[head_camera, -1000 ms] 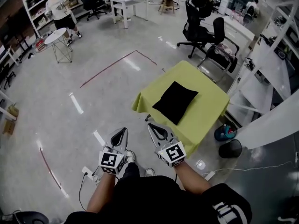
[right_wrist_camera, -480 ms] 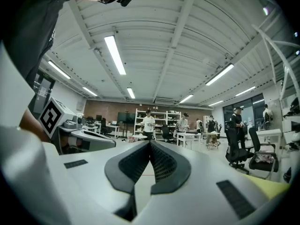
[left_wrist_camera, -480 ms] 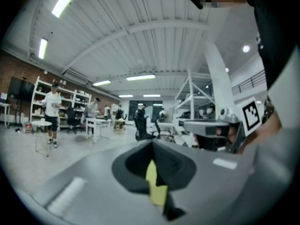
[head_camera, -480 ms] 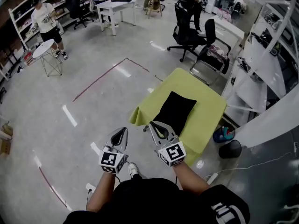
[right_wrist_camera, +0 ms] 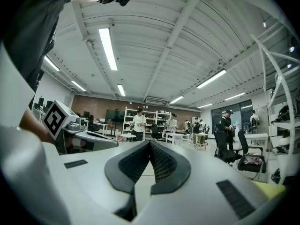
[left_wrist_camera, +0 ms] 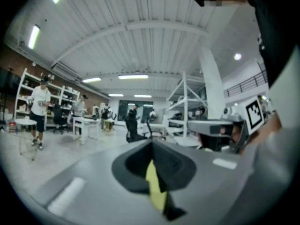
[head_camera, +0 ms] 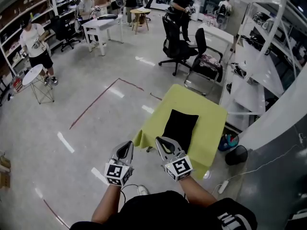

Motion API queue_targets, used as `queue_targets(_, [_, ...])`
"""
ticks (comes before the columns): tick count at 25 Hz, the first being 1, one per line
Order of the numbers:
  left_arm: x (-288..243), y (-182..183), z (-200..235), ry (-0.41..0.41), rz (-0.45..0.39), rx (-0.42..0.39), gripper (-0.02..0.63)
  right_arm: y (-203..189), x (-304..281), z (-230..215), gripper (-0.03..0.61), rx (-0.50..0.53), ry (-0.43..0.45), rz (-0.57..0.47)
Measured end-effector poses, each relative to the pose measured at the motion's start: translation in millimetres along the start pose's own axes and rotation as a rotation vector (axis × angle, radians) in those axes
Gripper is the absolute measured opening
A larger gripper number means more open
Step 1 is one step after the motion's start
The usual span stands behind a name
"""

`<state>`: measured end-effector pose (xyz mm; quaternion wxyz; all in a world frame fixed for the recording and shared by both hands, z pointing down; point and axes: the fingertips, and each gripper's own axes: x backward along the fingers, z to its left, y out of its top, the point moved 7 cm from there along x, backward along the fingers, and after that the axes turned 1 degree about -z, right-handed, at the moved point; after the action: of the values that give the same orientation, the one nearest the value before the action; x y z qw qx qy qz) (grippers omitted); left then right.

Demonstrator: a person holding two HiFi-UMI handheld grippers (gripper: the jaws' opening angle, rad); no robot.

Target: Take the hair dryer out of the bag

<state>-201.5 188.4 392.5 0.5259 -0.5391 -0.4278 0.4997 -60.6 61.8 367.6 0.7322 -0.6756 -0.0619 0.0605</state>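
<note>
Nearing table [head_camera: 211, 123], black bag [head_camera: 180, 127] closer now; left gripper [head_camera: 126, 146], right gripper [head_camera: 162, 142] closed, empty.

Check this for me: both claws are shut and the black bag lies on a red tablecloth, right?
No. The tablecloth under the black bag is yellow-green, not red; the head view shows it. The left claw and right claw are indeed shut.
</note>
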Motion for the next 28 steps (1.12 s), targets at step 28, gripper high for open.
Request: queue_targets(28, [-173, 21, -11, -0.206, -0.016, -0.036, 0.006, -19, -28, -129, 0.006, 0.090, -0.156, 0.041])
